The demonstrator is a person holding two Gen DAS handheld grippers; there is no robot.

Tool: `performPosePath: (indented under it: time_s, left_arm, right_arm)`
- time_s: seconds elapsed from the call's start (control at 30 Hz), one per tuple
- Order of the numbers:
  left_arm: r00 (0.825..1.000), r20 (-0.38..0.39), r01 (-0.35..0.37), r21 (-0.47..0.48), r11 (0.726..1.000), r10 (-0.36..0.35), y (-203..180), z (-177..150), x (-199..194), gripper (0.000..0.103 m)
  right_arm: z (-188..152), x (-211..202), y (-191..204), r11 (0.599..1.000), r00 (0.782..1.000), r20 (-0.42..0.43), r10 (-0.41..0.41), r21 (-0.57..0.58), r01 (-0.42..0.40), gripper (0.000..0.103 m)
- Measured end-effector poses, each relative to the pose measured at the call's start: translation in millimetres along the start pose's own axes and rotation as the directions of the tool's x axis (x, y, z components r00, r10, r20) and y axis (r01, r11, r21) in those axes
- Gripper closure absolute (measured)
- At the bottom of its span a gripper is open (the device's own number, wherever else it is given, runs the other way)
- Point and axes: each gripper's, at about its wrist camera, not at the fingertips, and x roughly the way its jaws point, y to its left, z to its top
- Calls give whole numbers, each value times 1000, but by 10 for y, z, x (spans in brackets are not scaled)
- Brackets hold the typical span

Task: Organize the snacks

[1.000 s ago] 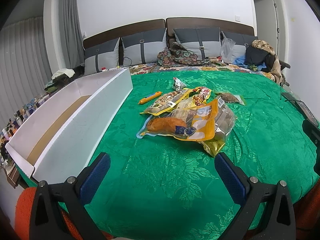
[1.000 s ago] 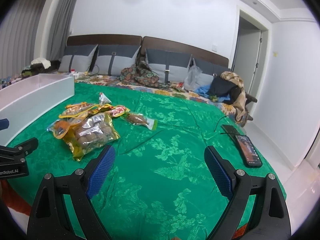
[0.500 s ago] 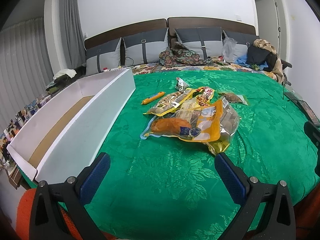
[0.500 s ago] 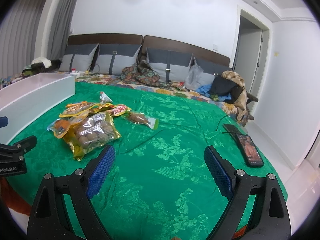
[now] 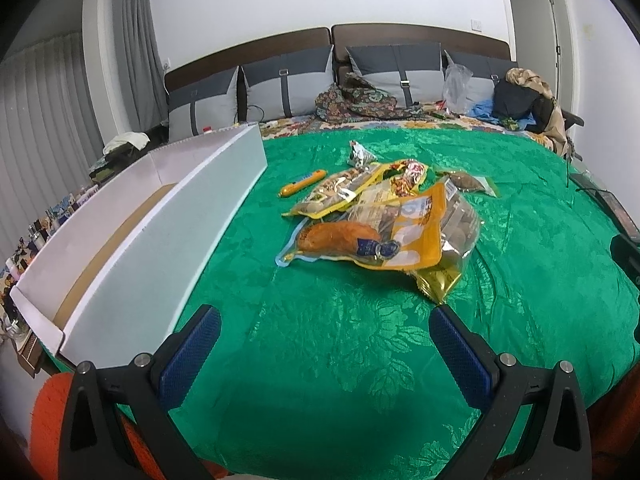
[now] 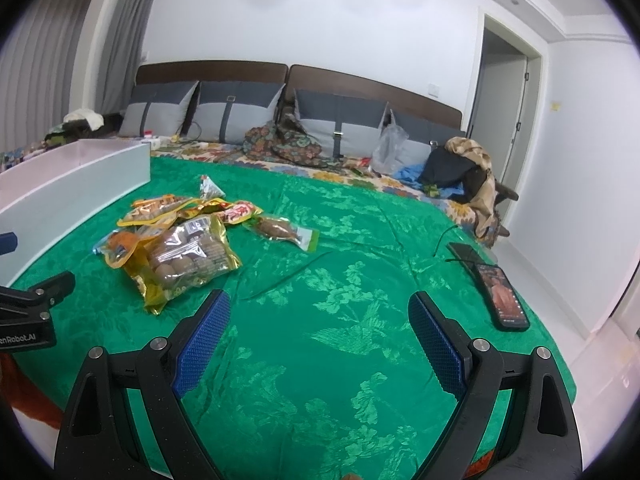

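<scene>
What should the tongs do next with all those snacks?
Probably move the left tongs forward to the nearest snack bag. Both tongs are open and empty, the snacks lie piled on the bed, and the white box beside them holds none.

White walls, grey curtains, green-covered bed, brown headboard.
</scene>
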Motion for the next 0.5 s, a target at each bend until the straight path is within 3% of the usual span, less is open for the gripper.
performPosePath:
  time_s: [0.1,0.27,0.37,0.5]
  left_arm:
    - [999,-36,13,-9,1000,-14,12,-22,67,0]
    - [985,-165,40,-24,999,-43,26,-116,331,0]
    - [975,-219,43,-35,998,-50,54,-161,450,0]
    - [964,-260,52,-50,997,-64,90,-151,623,0]
  right_arm:
    - [1,9,12,1000,1000,-4,4,-1,-4,10]
    - [-45,96,-2,1000,998,-54,25,18,-24,10]
    - [-100,242,-92,996,990,-129,57,74,-47,10]
    - [-204,523,-241,983,957,-263,120,169,-77,10]
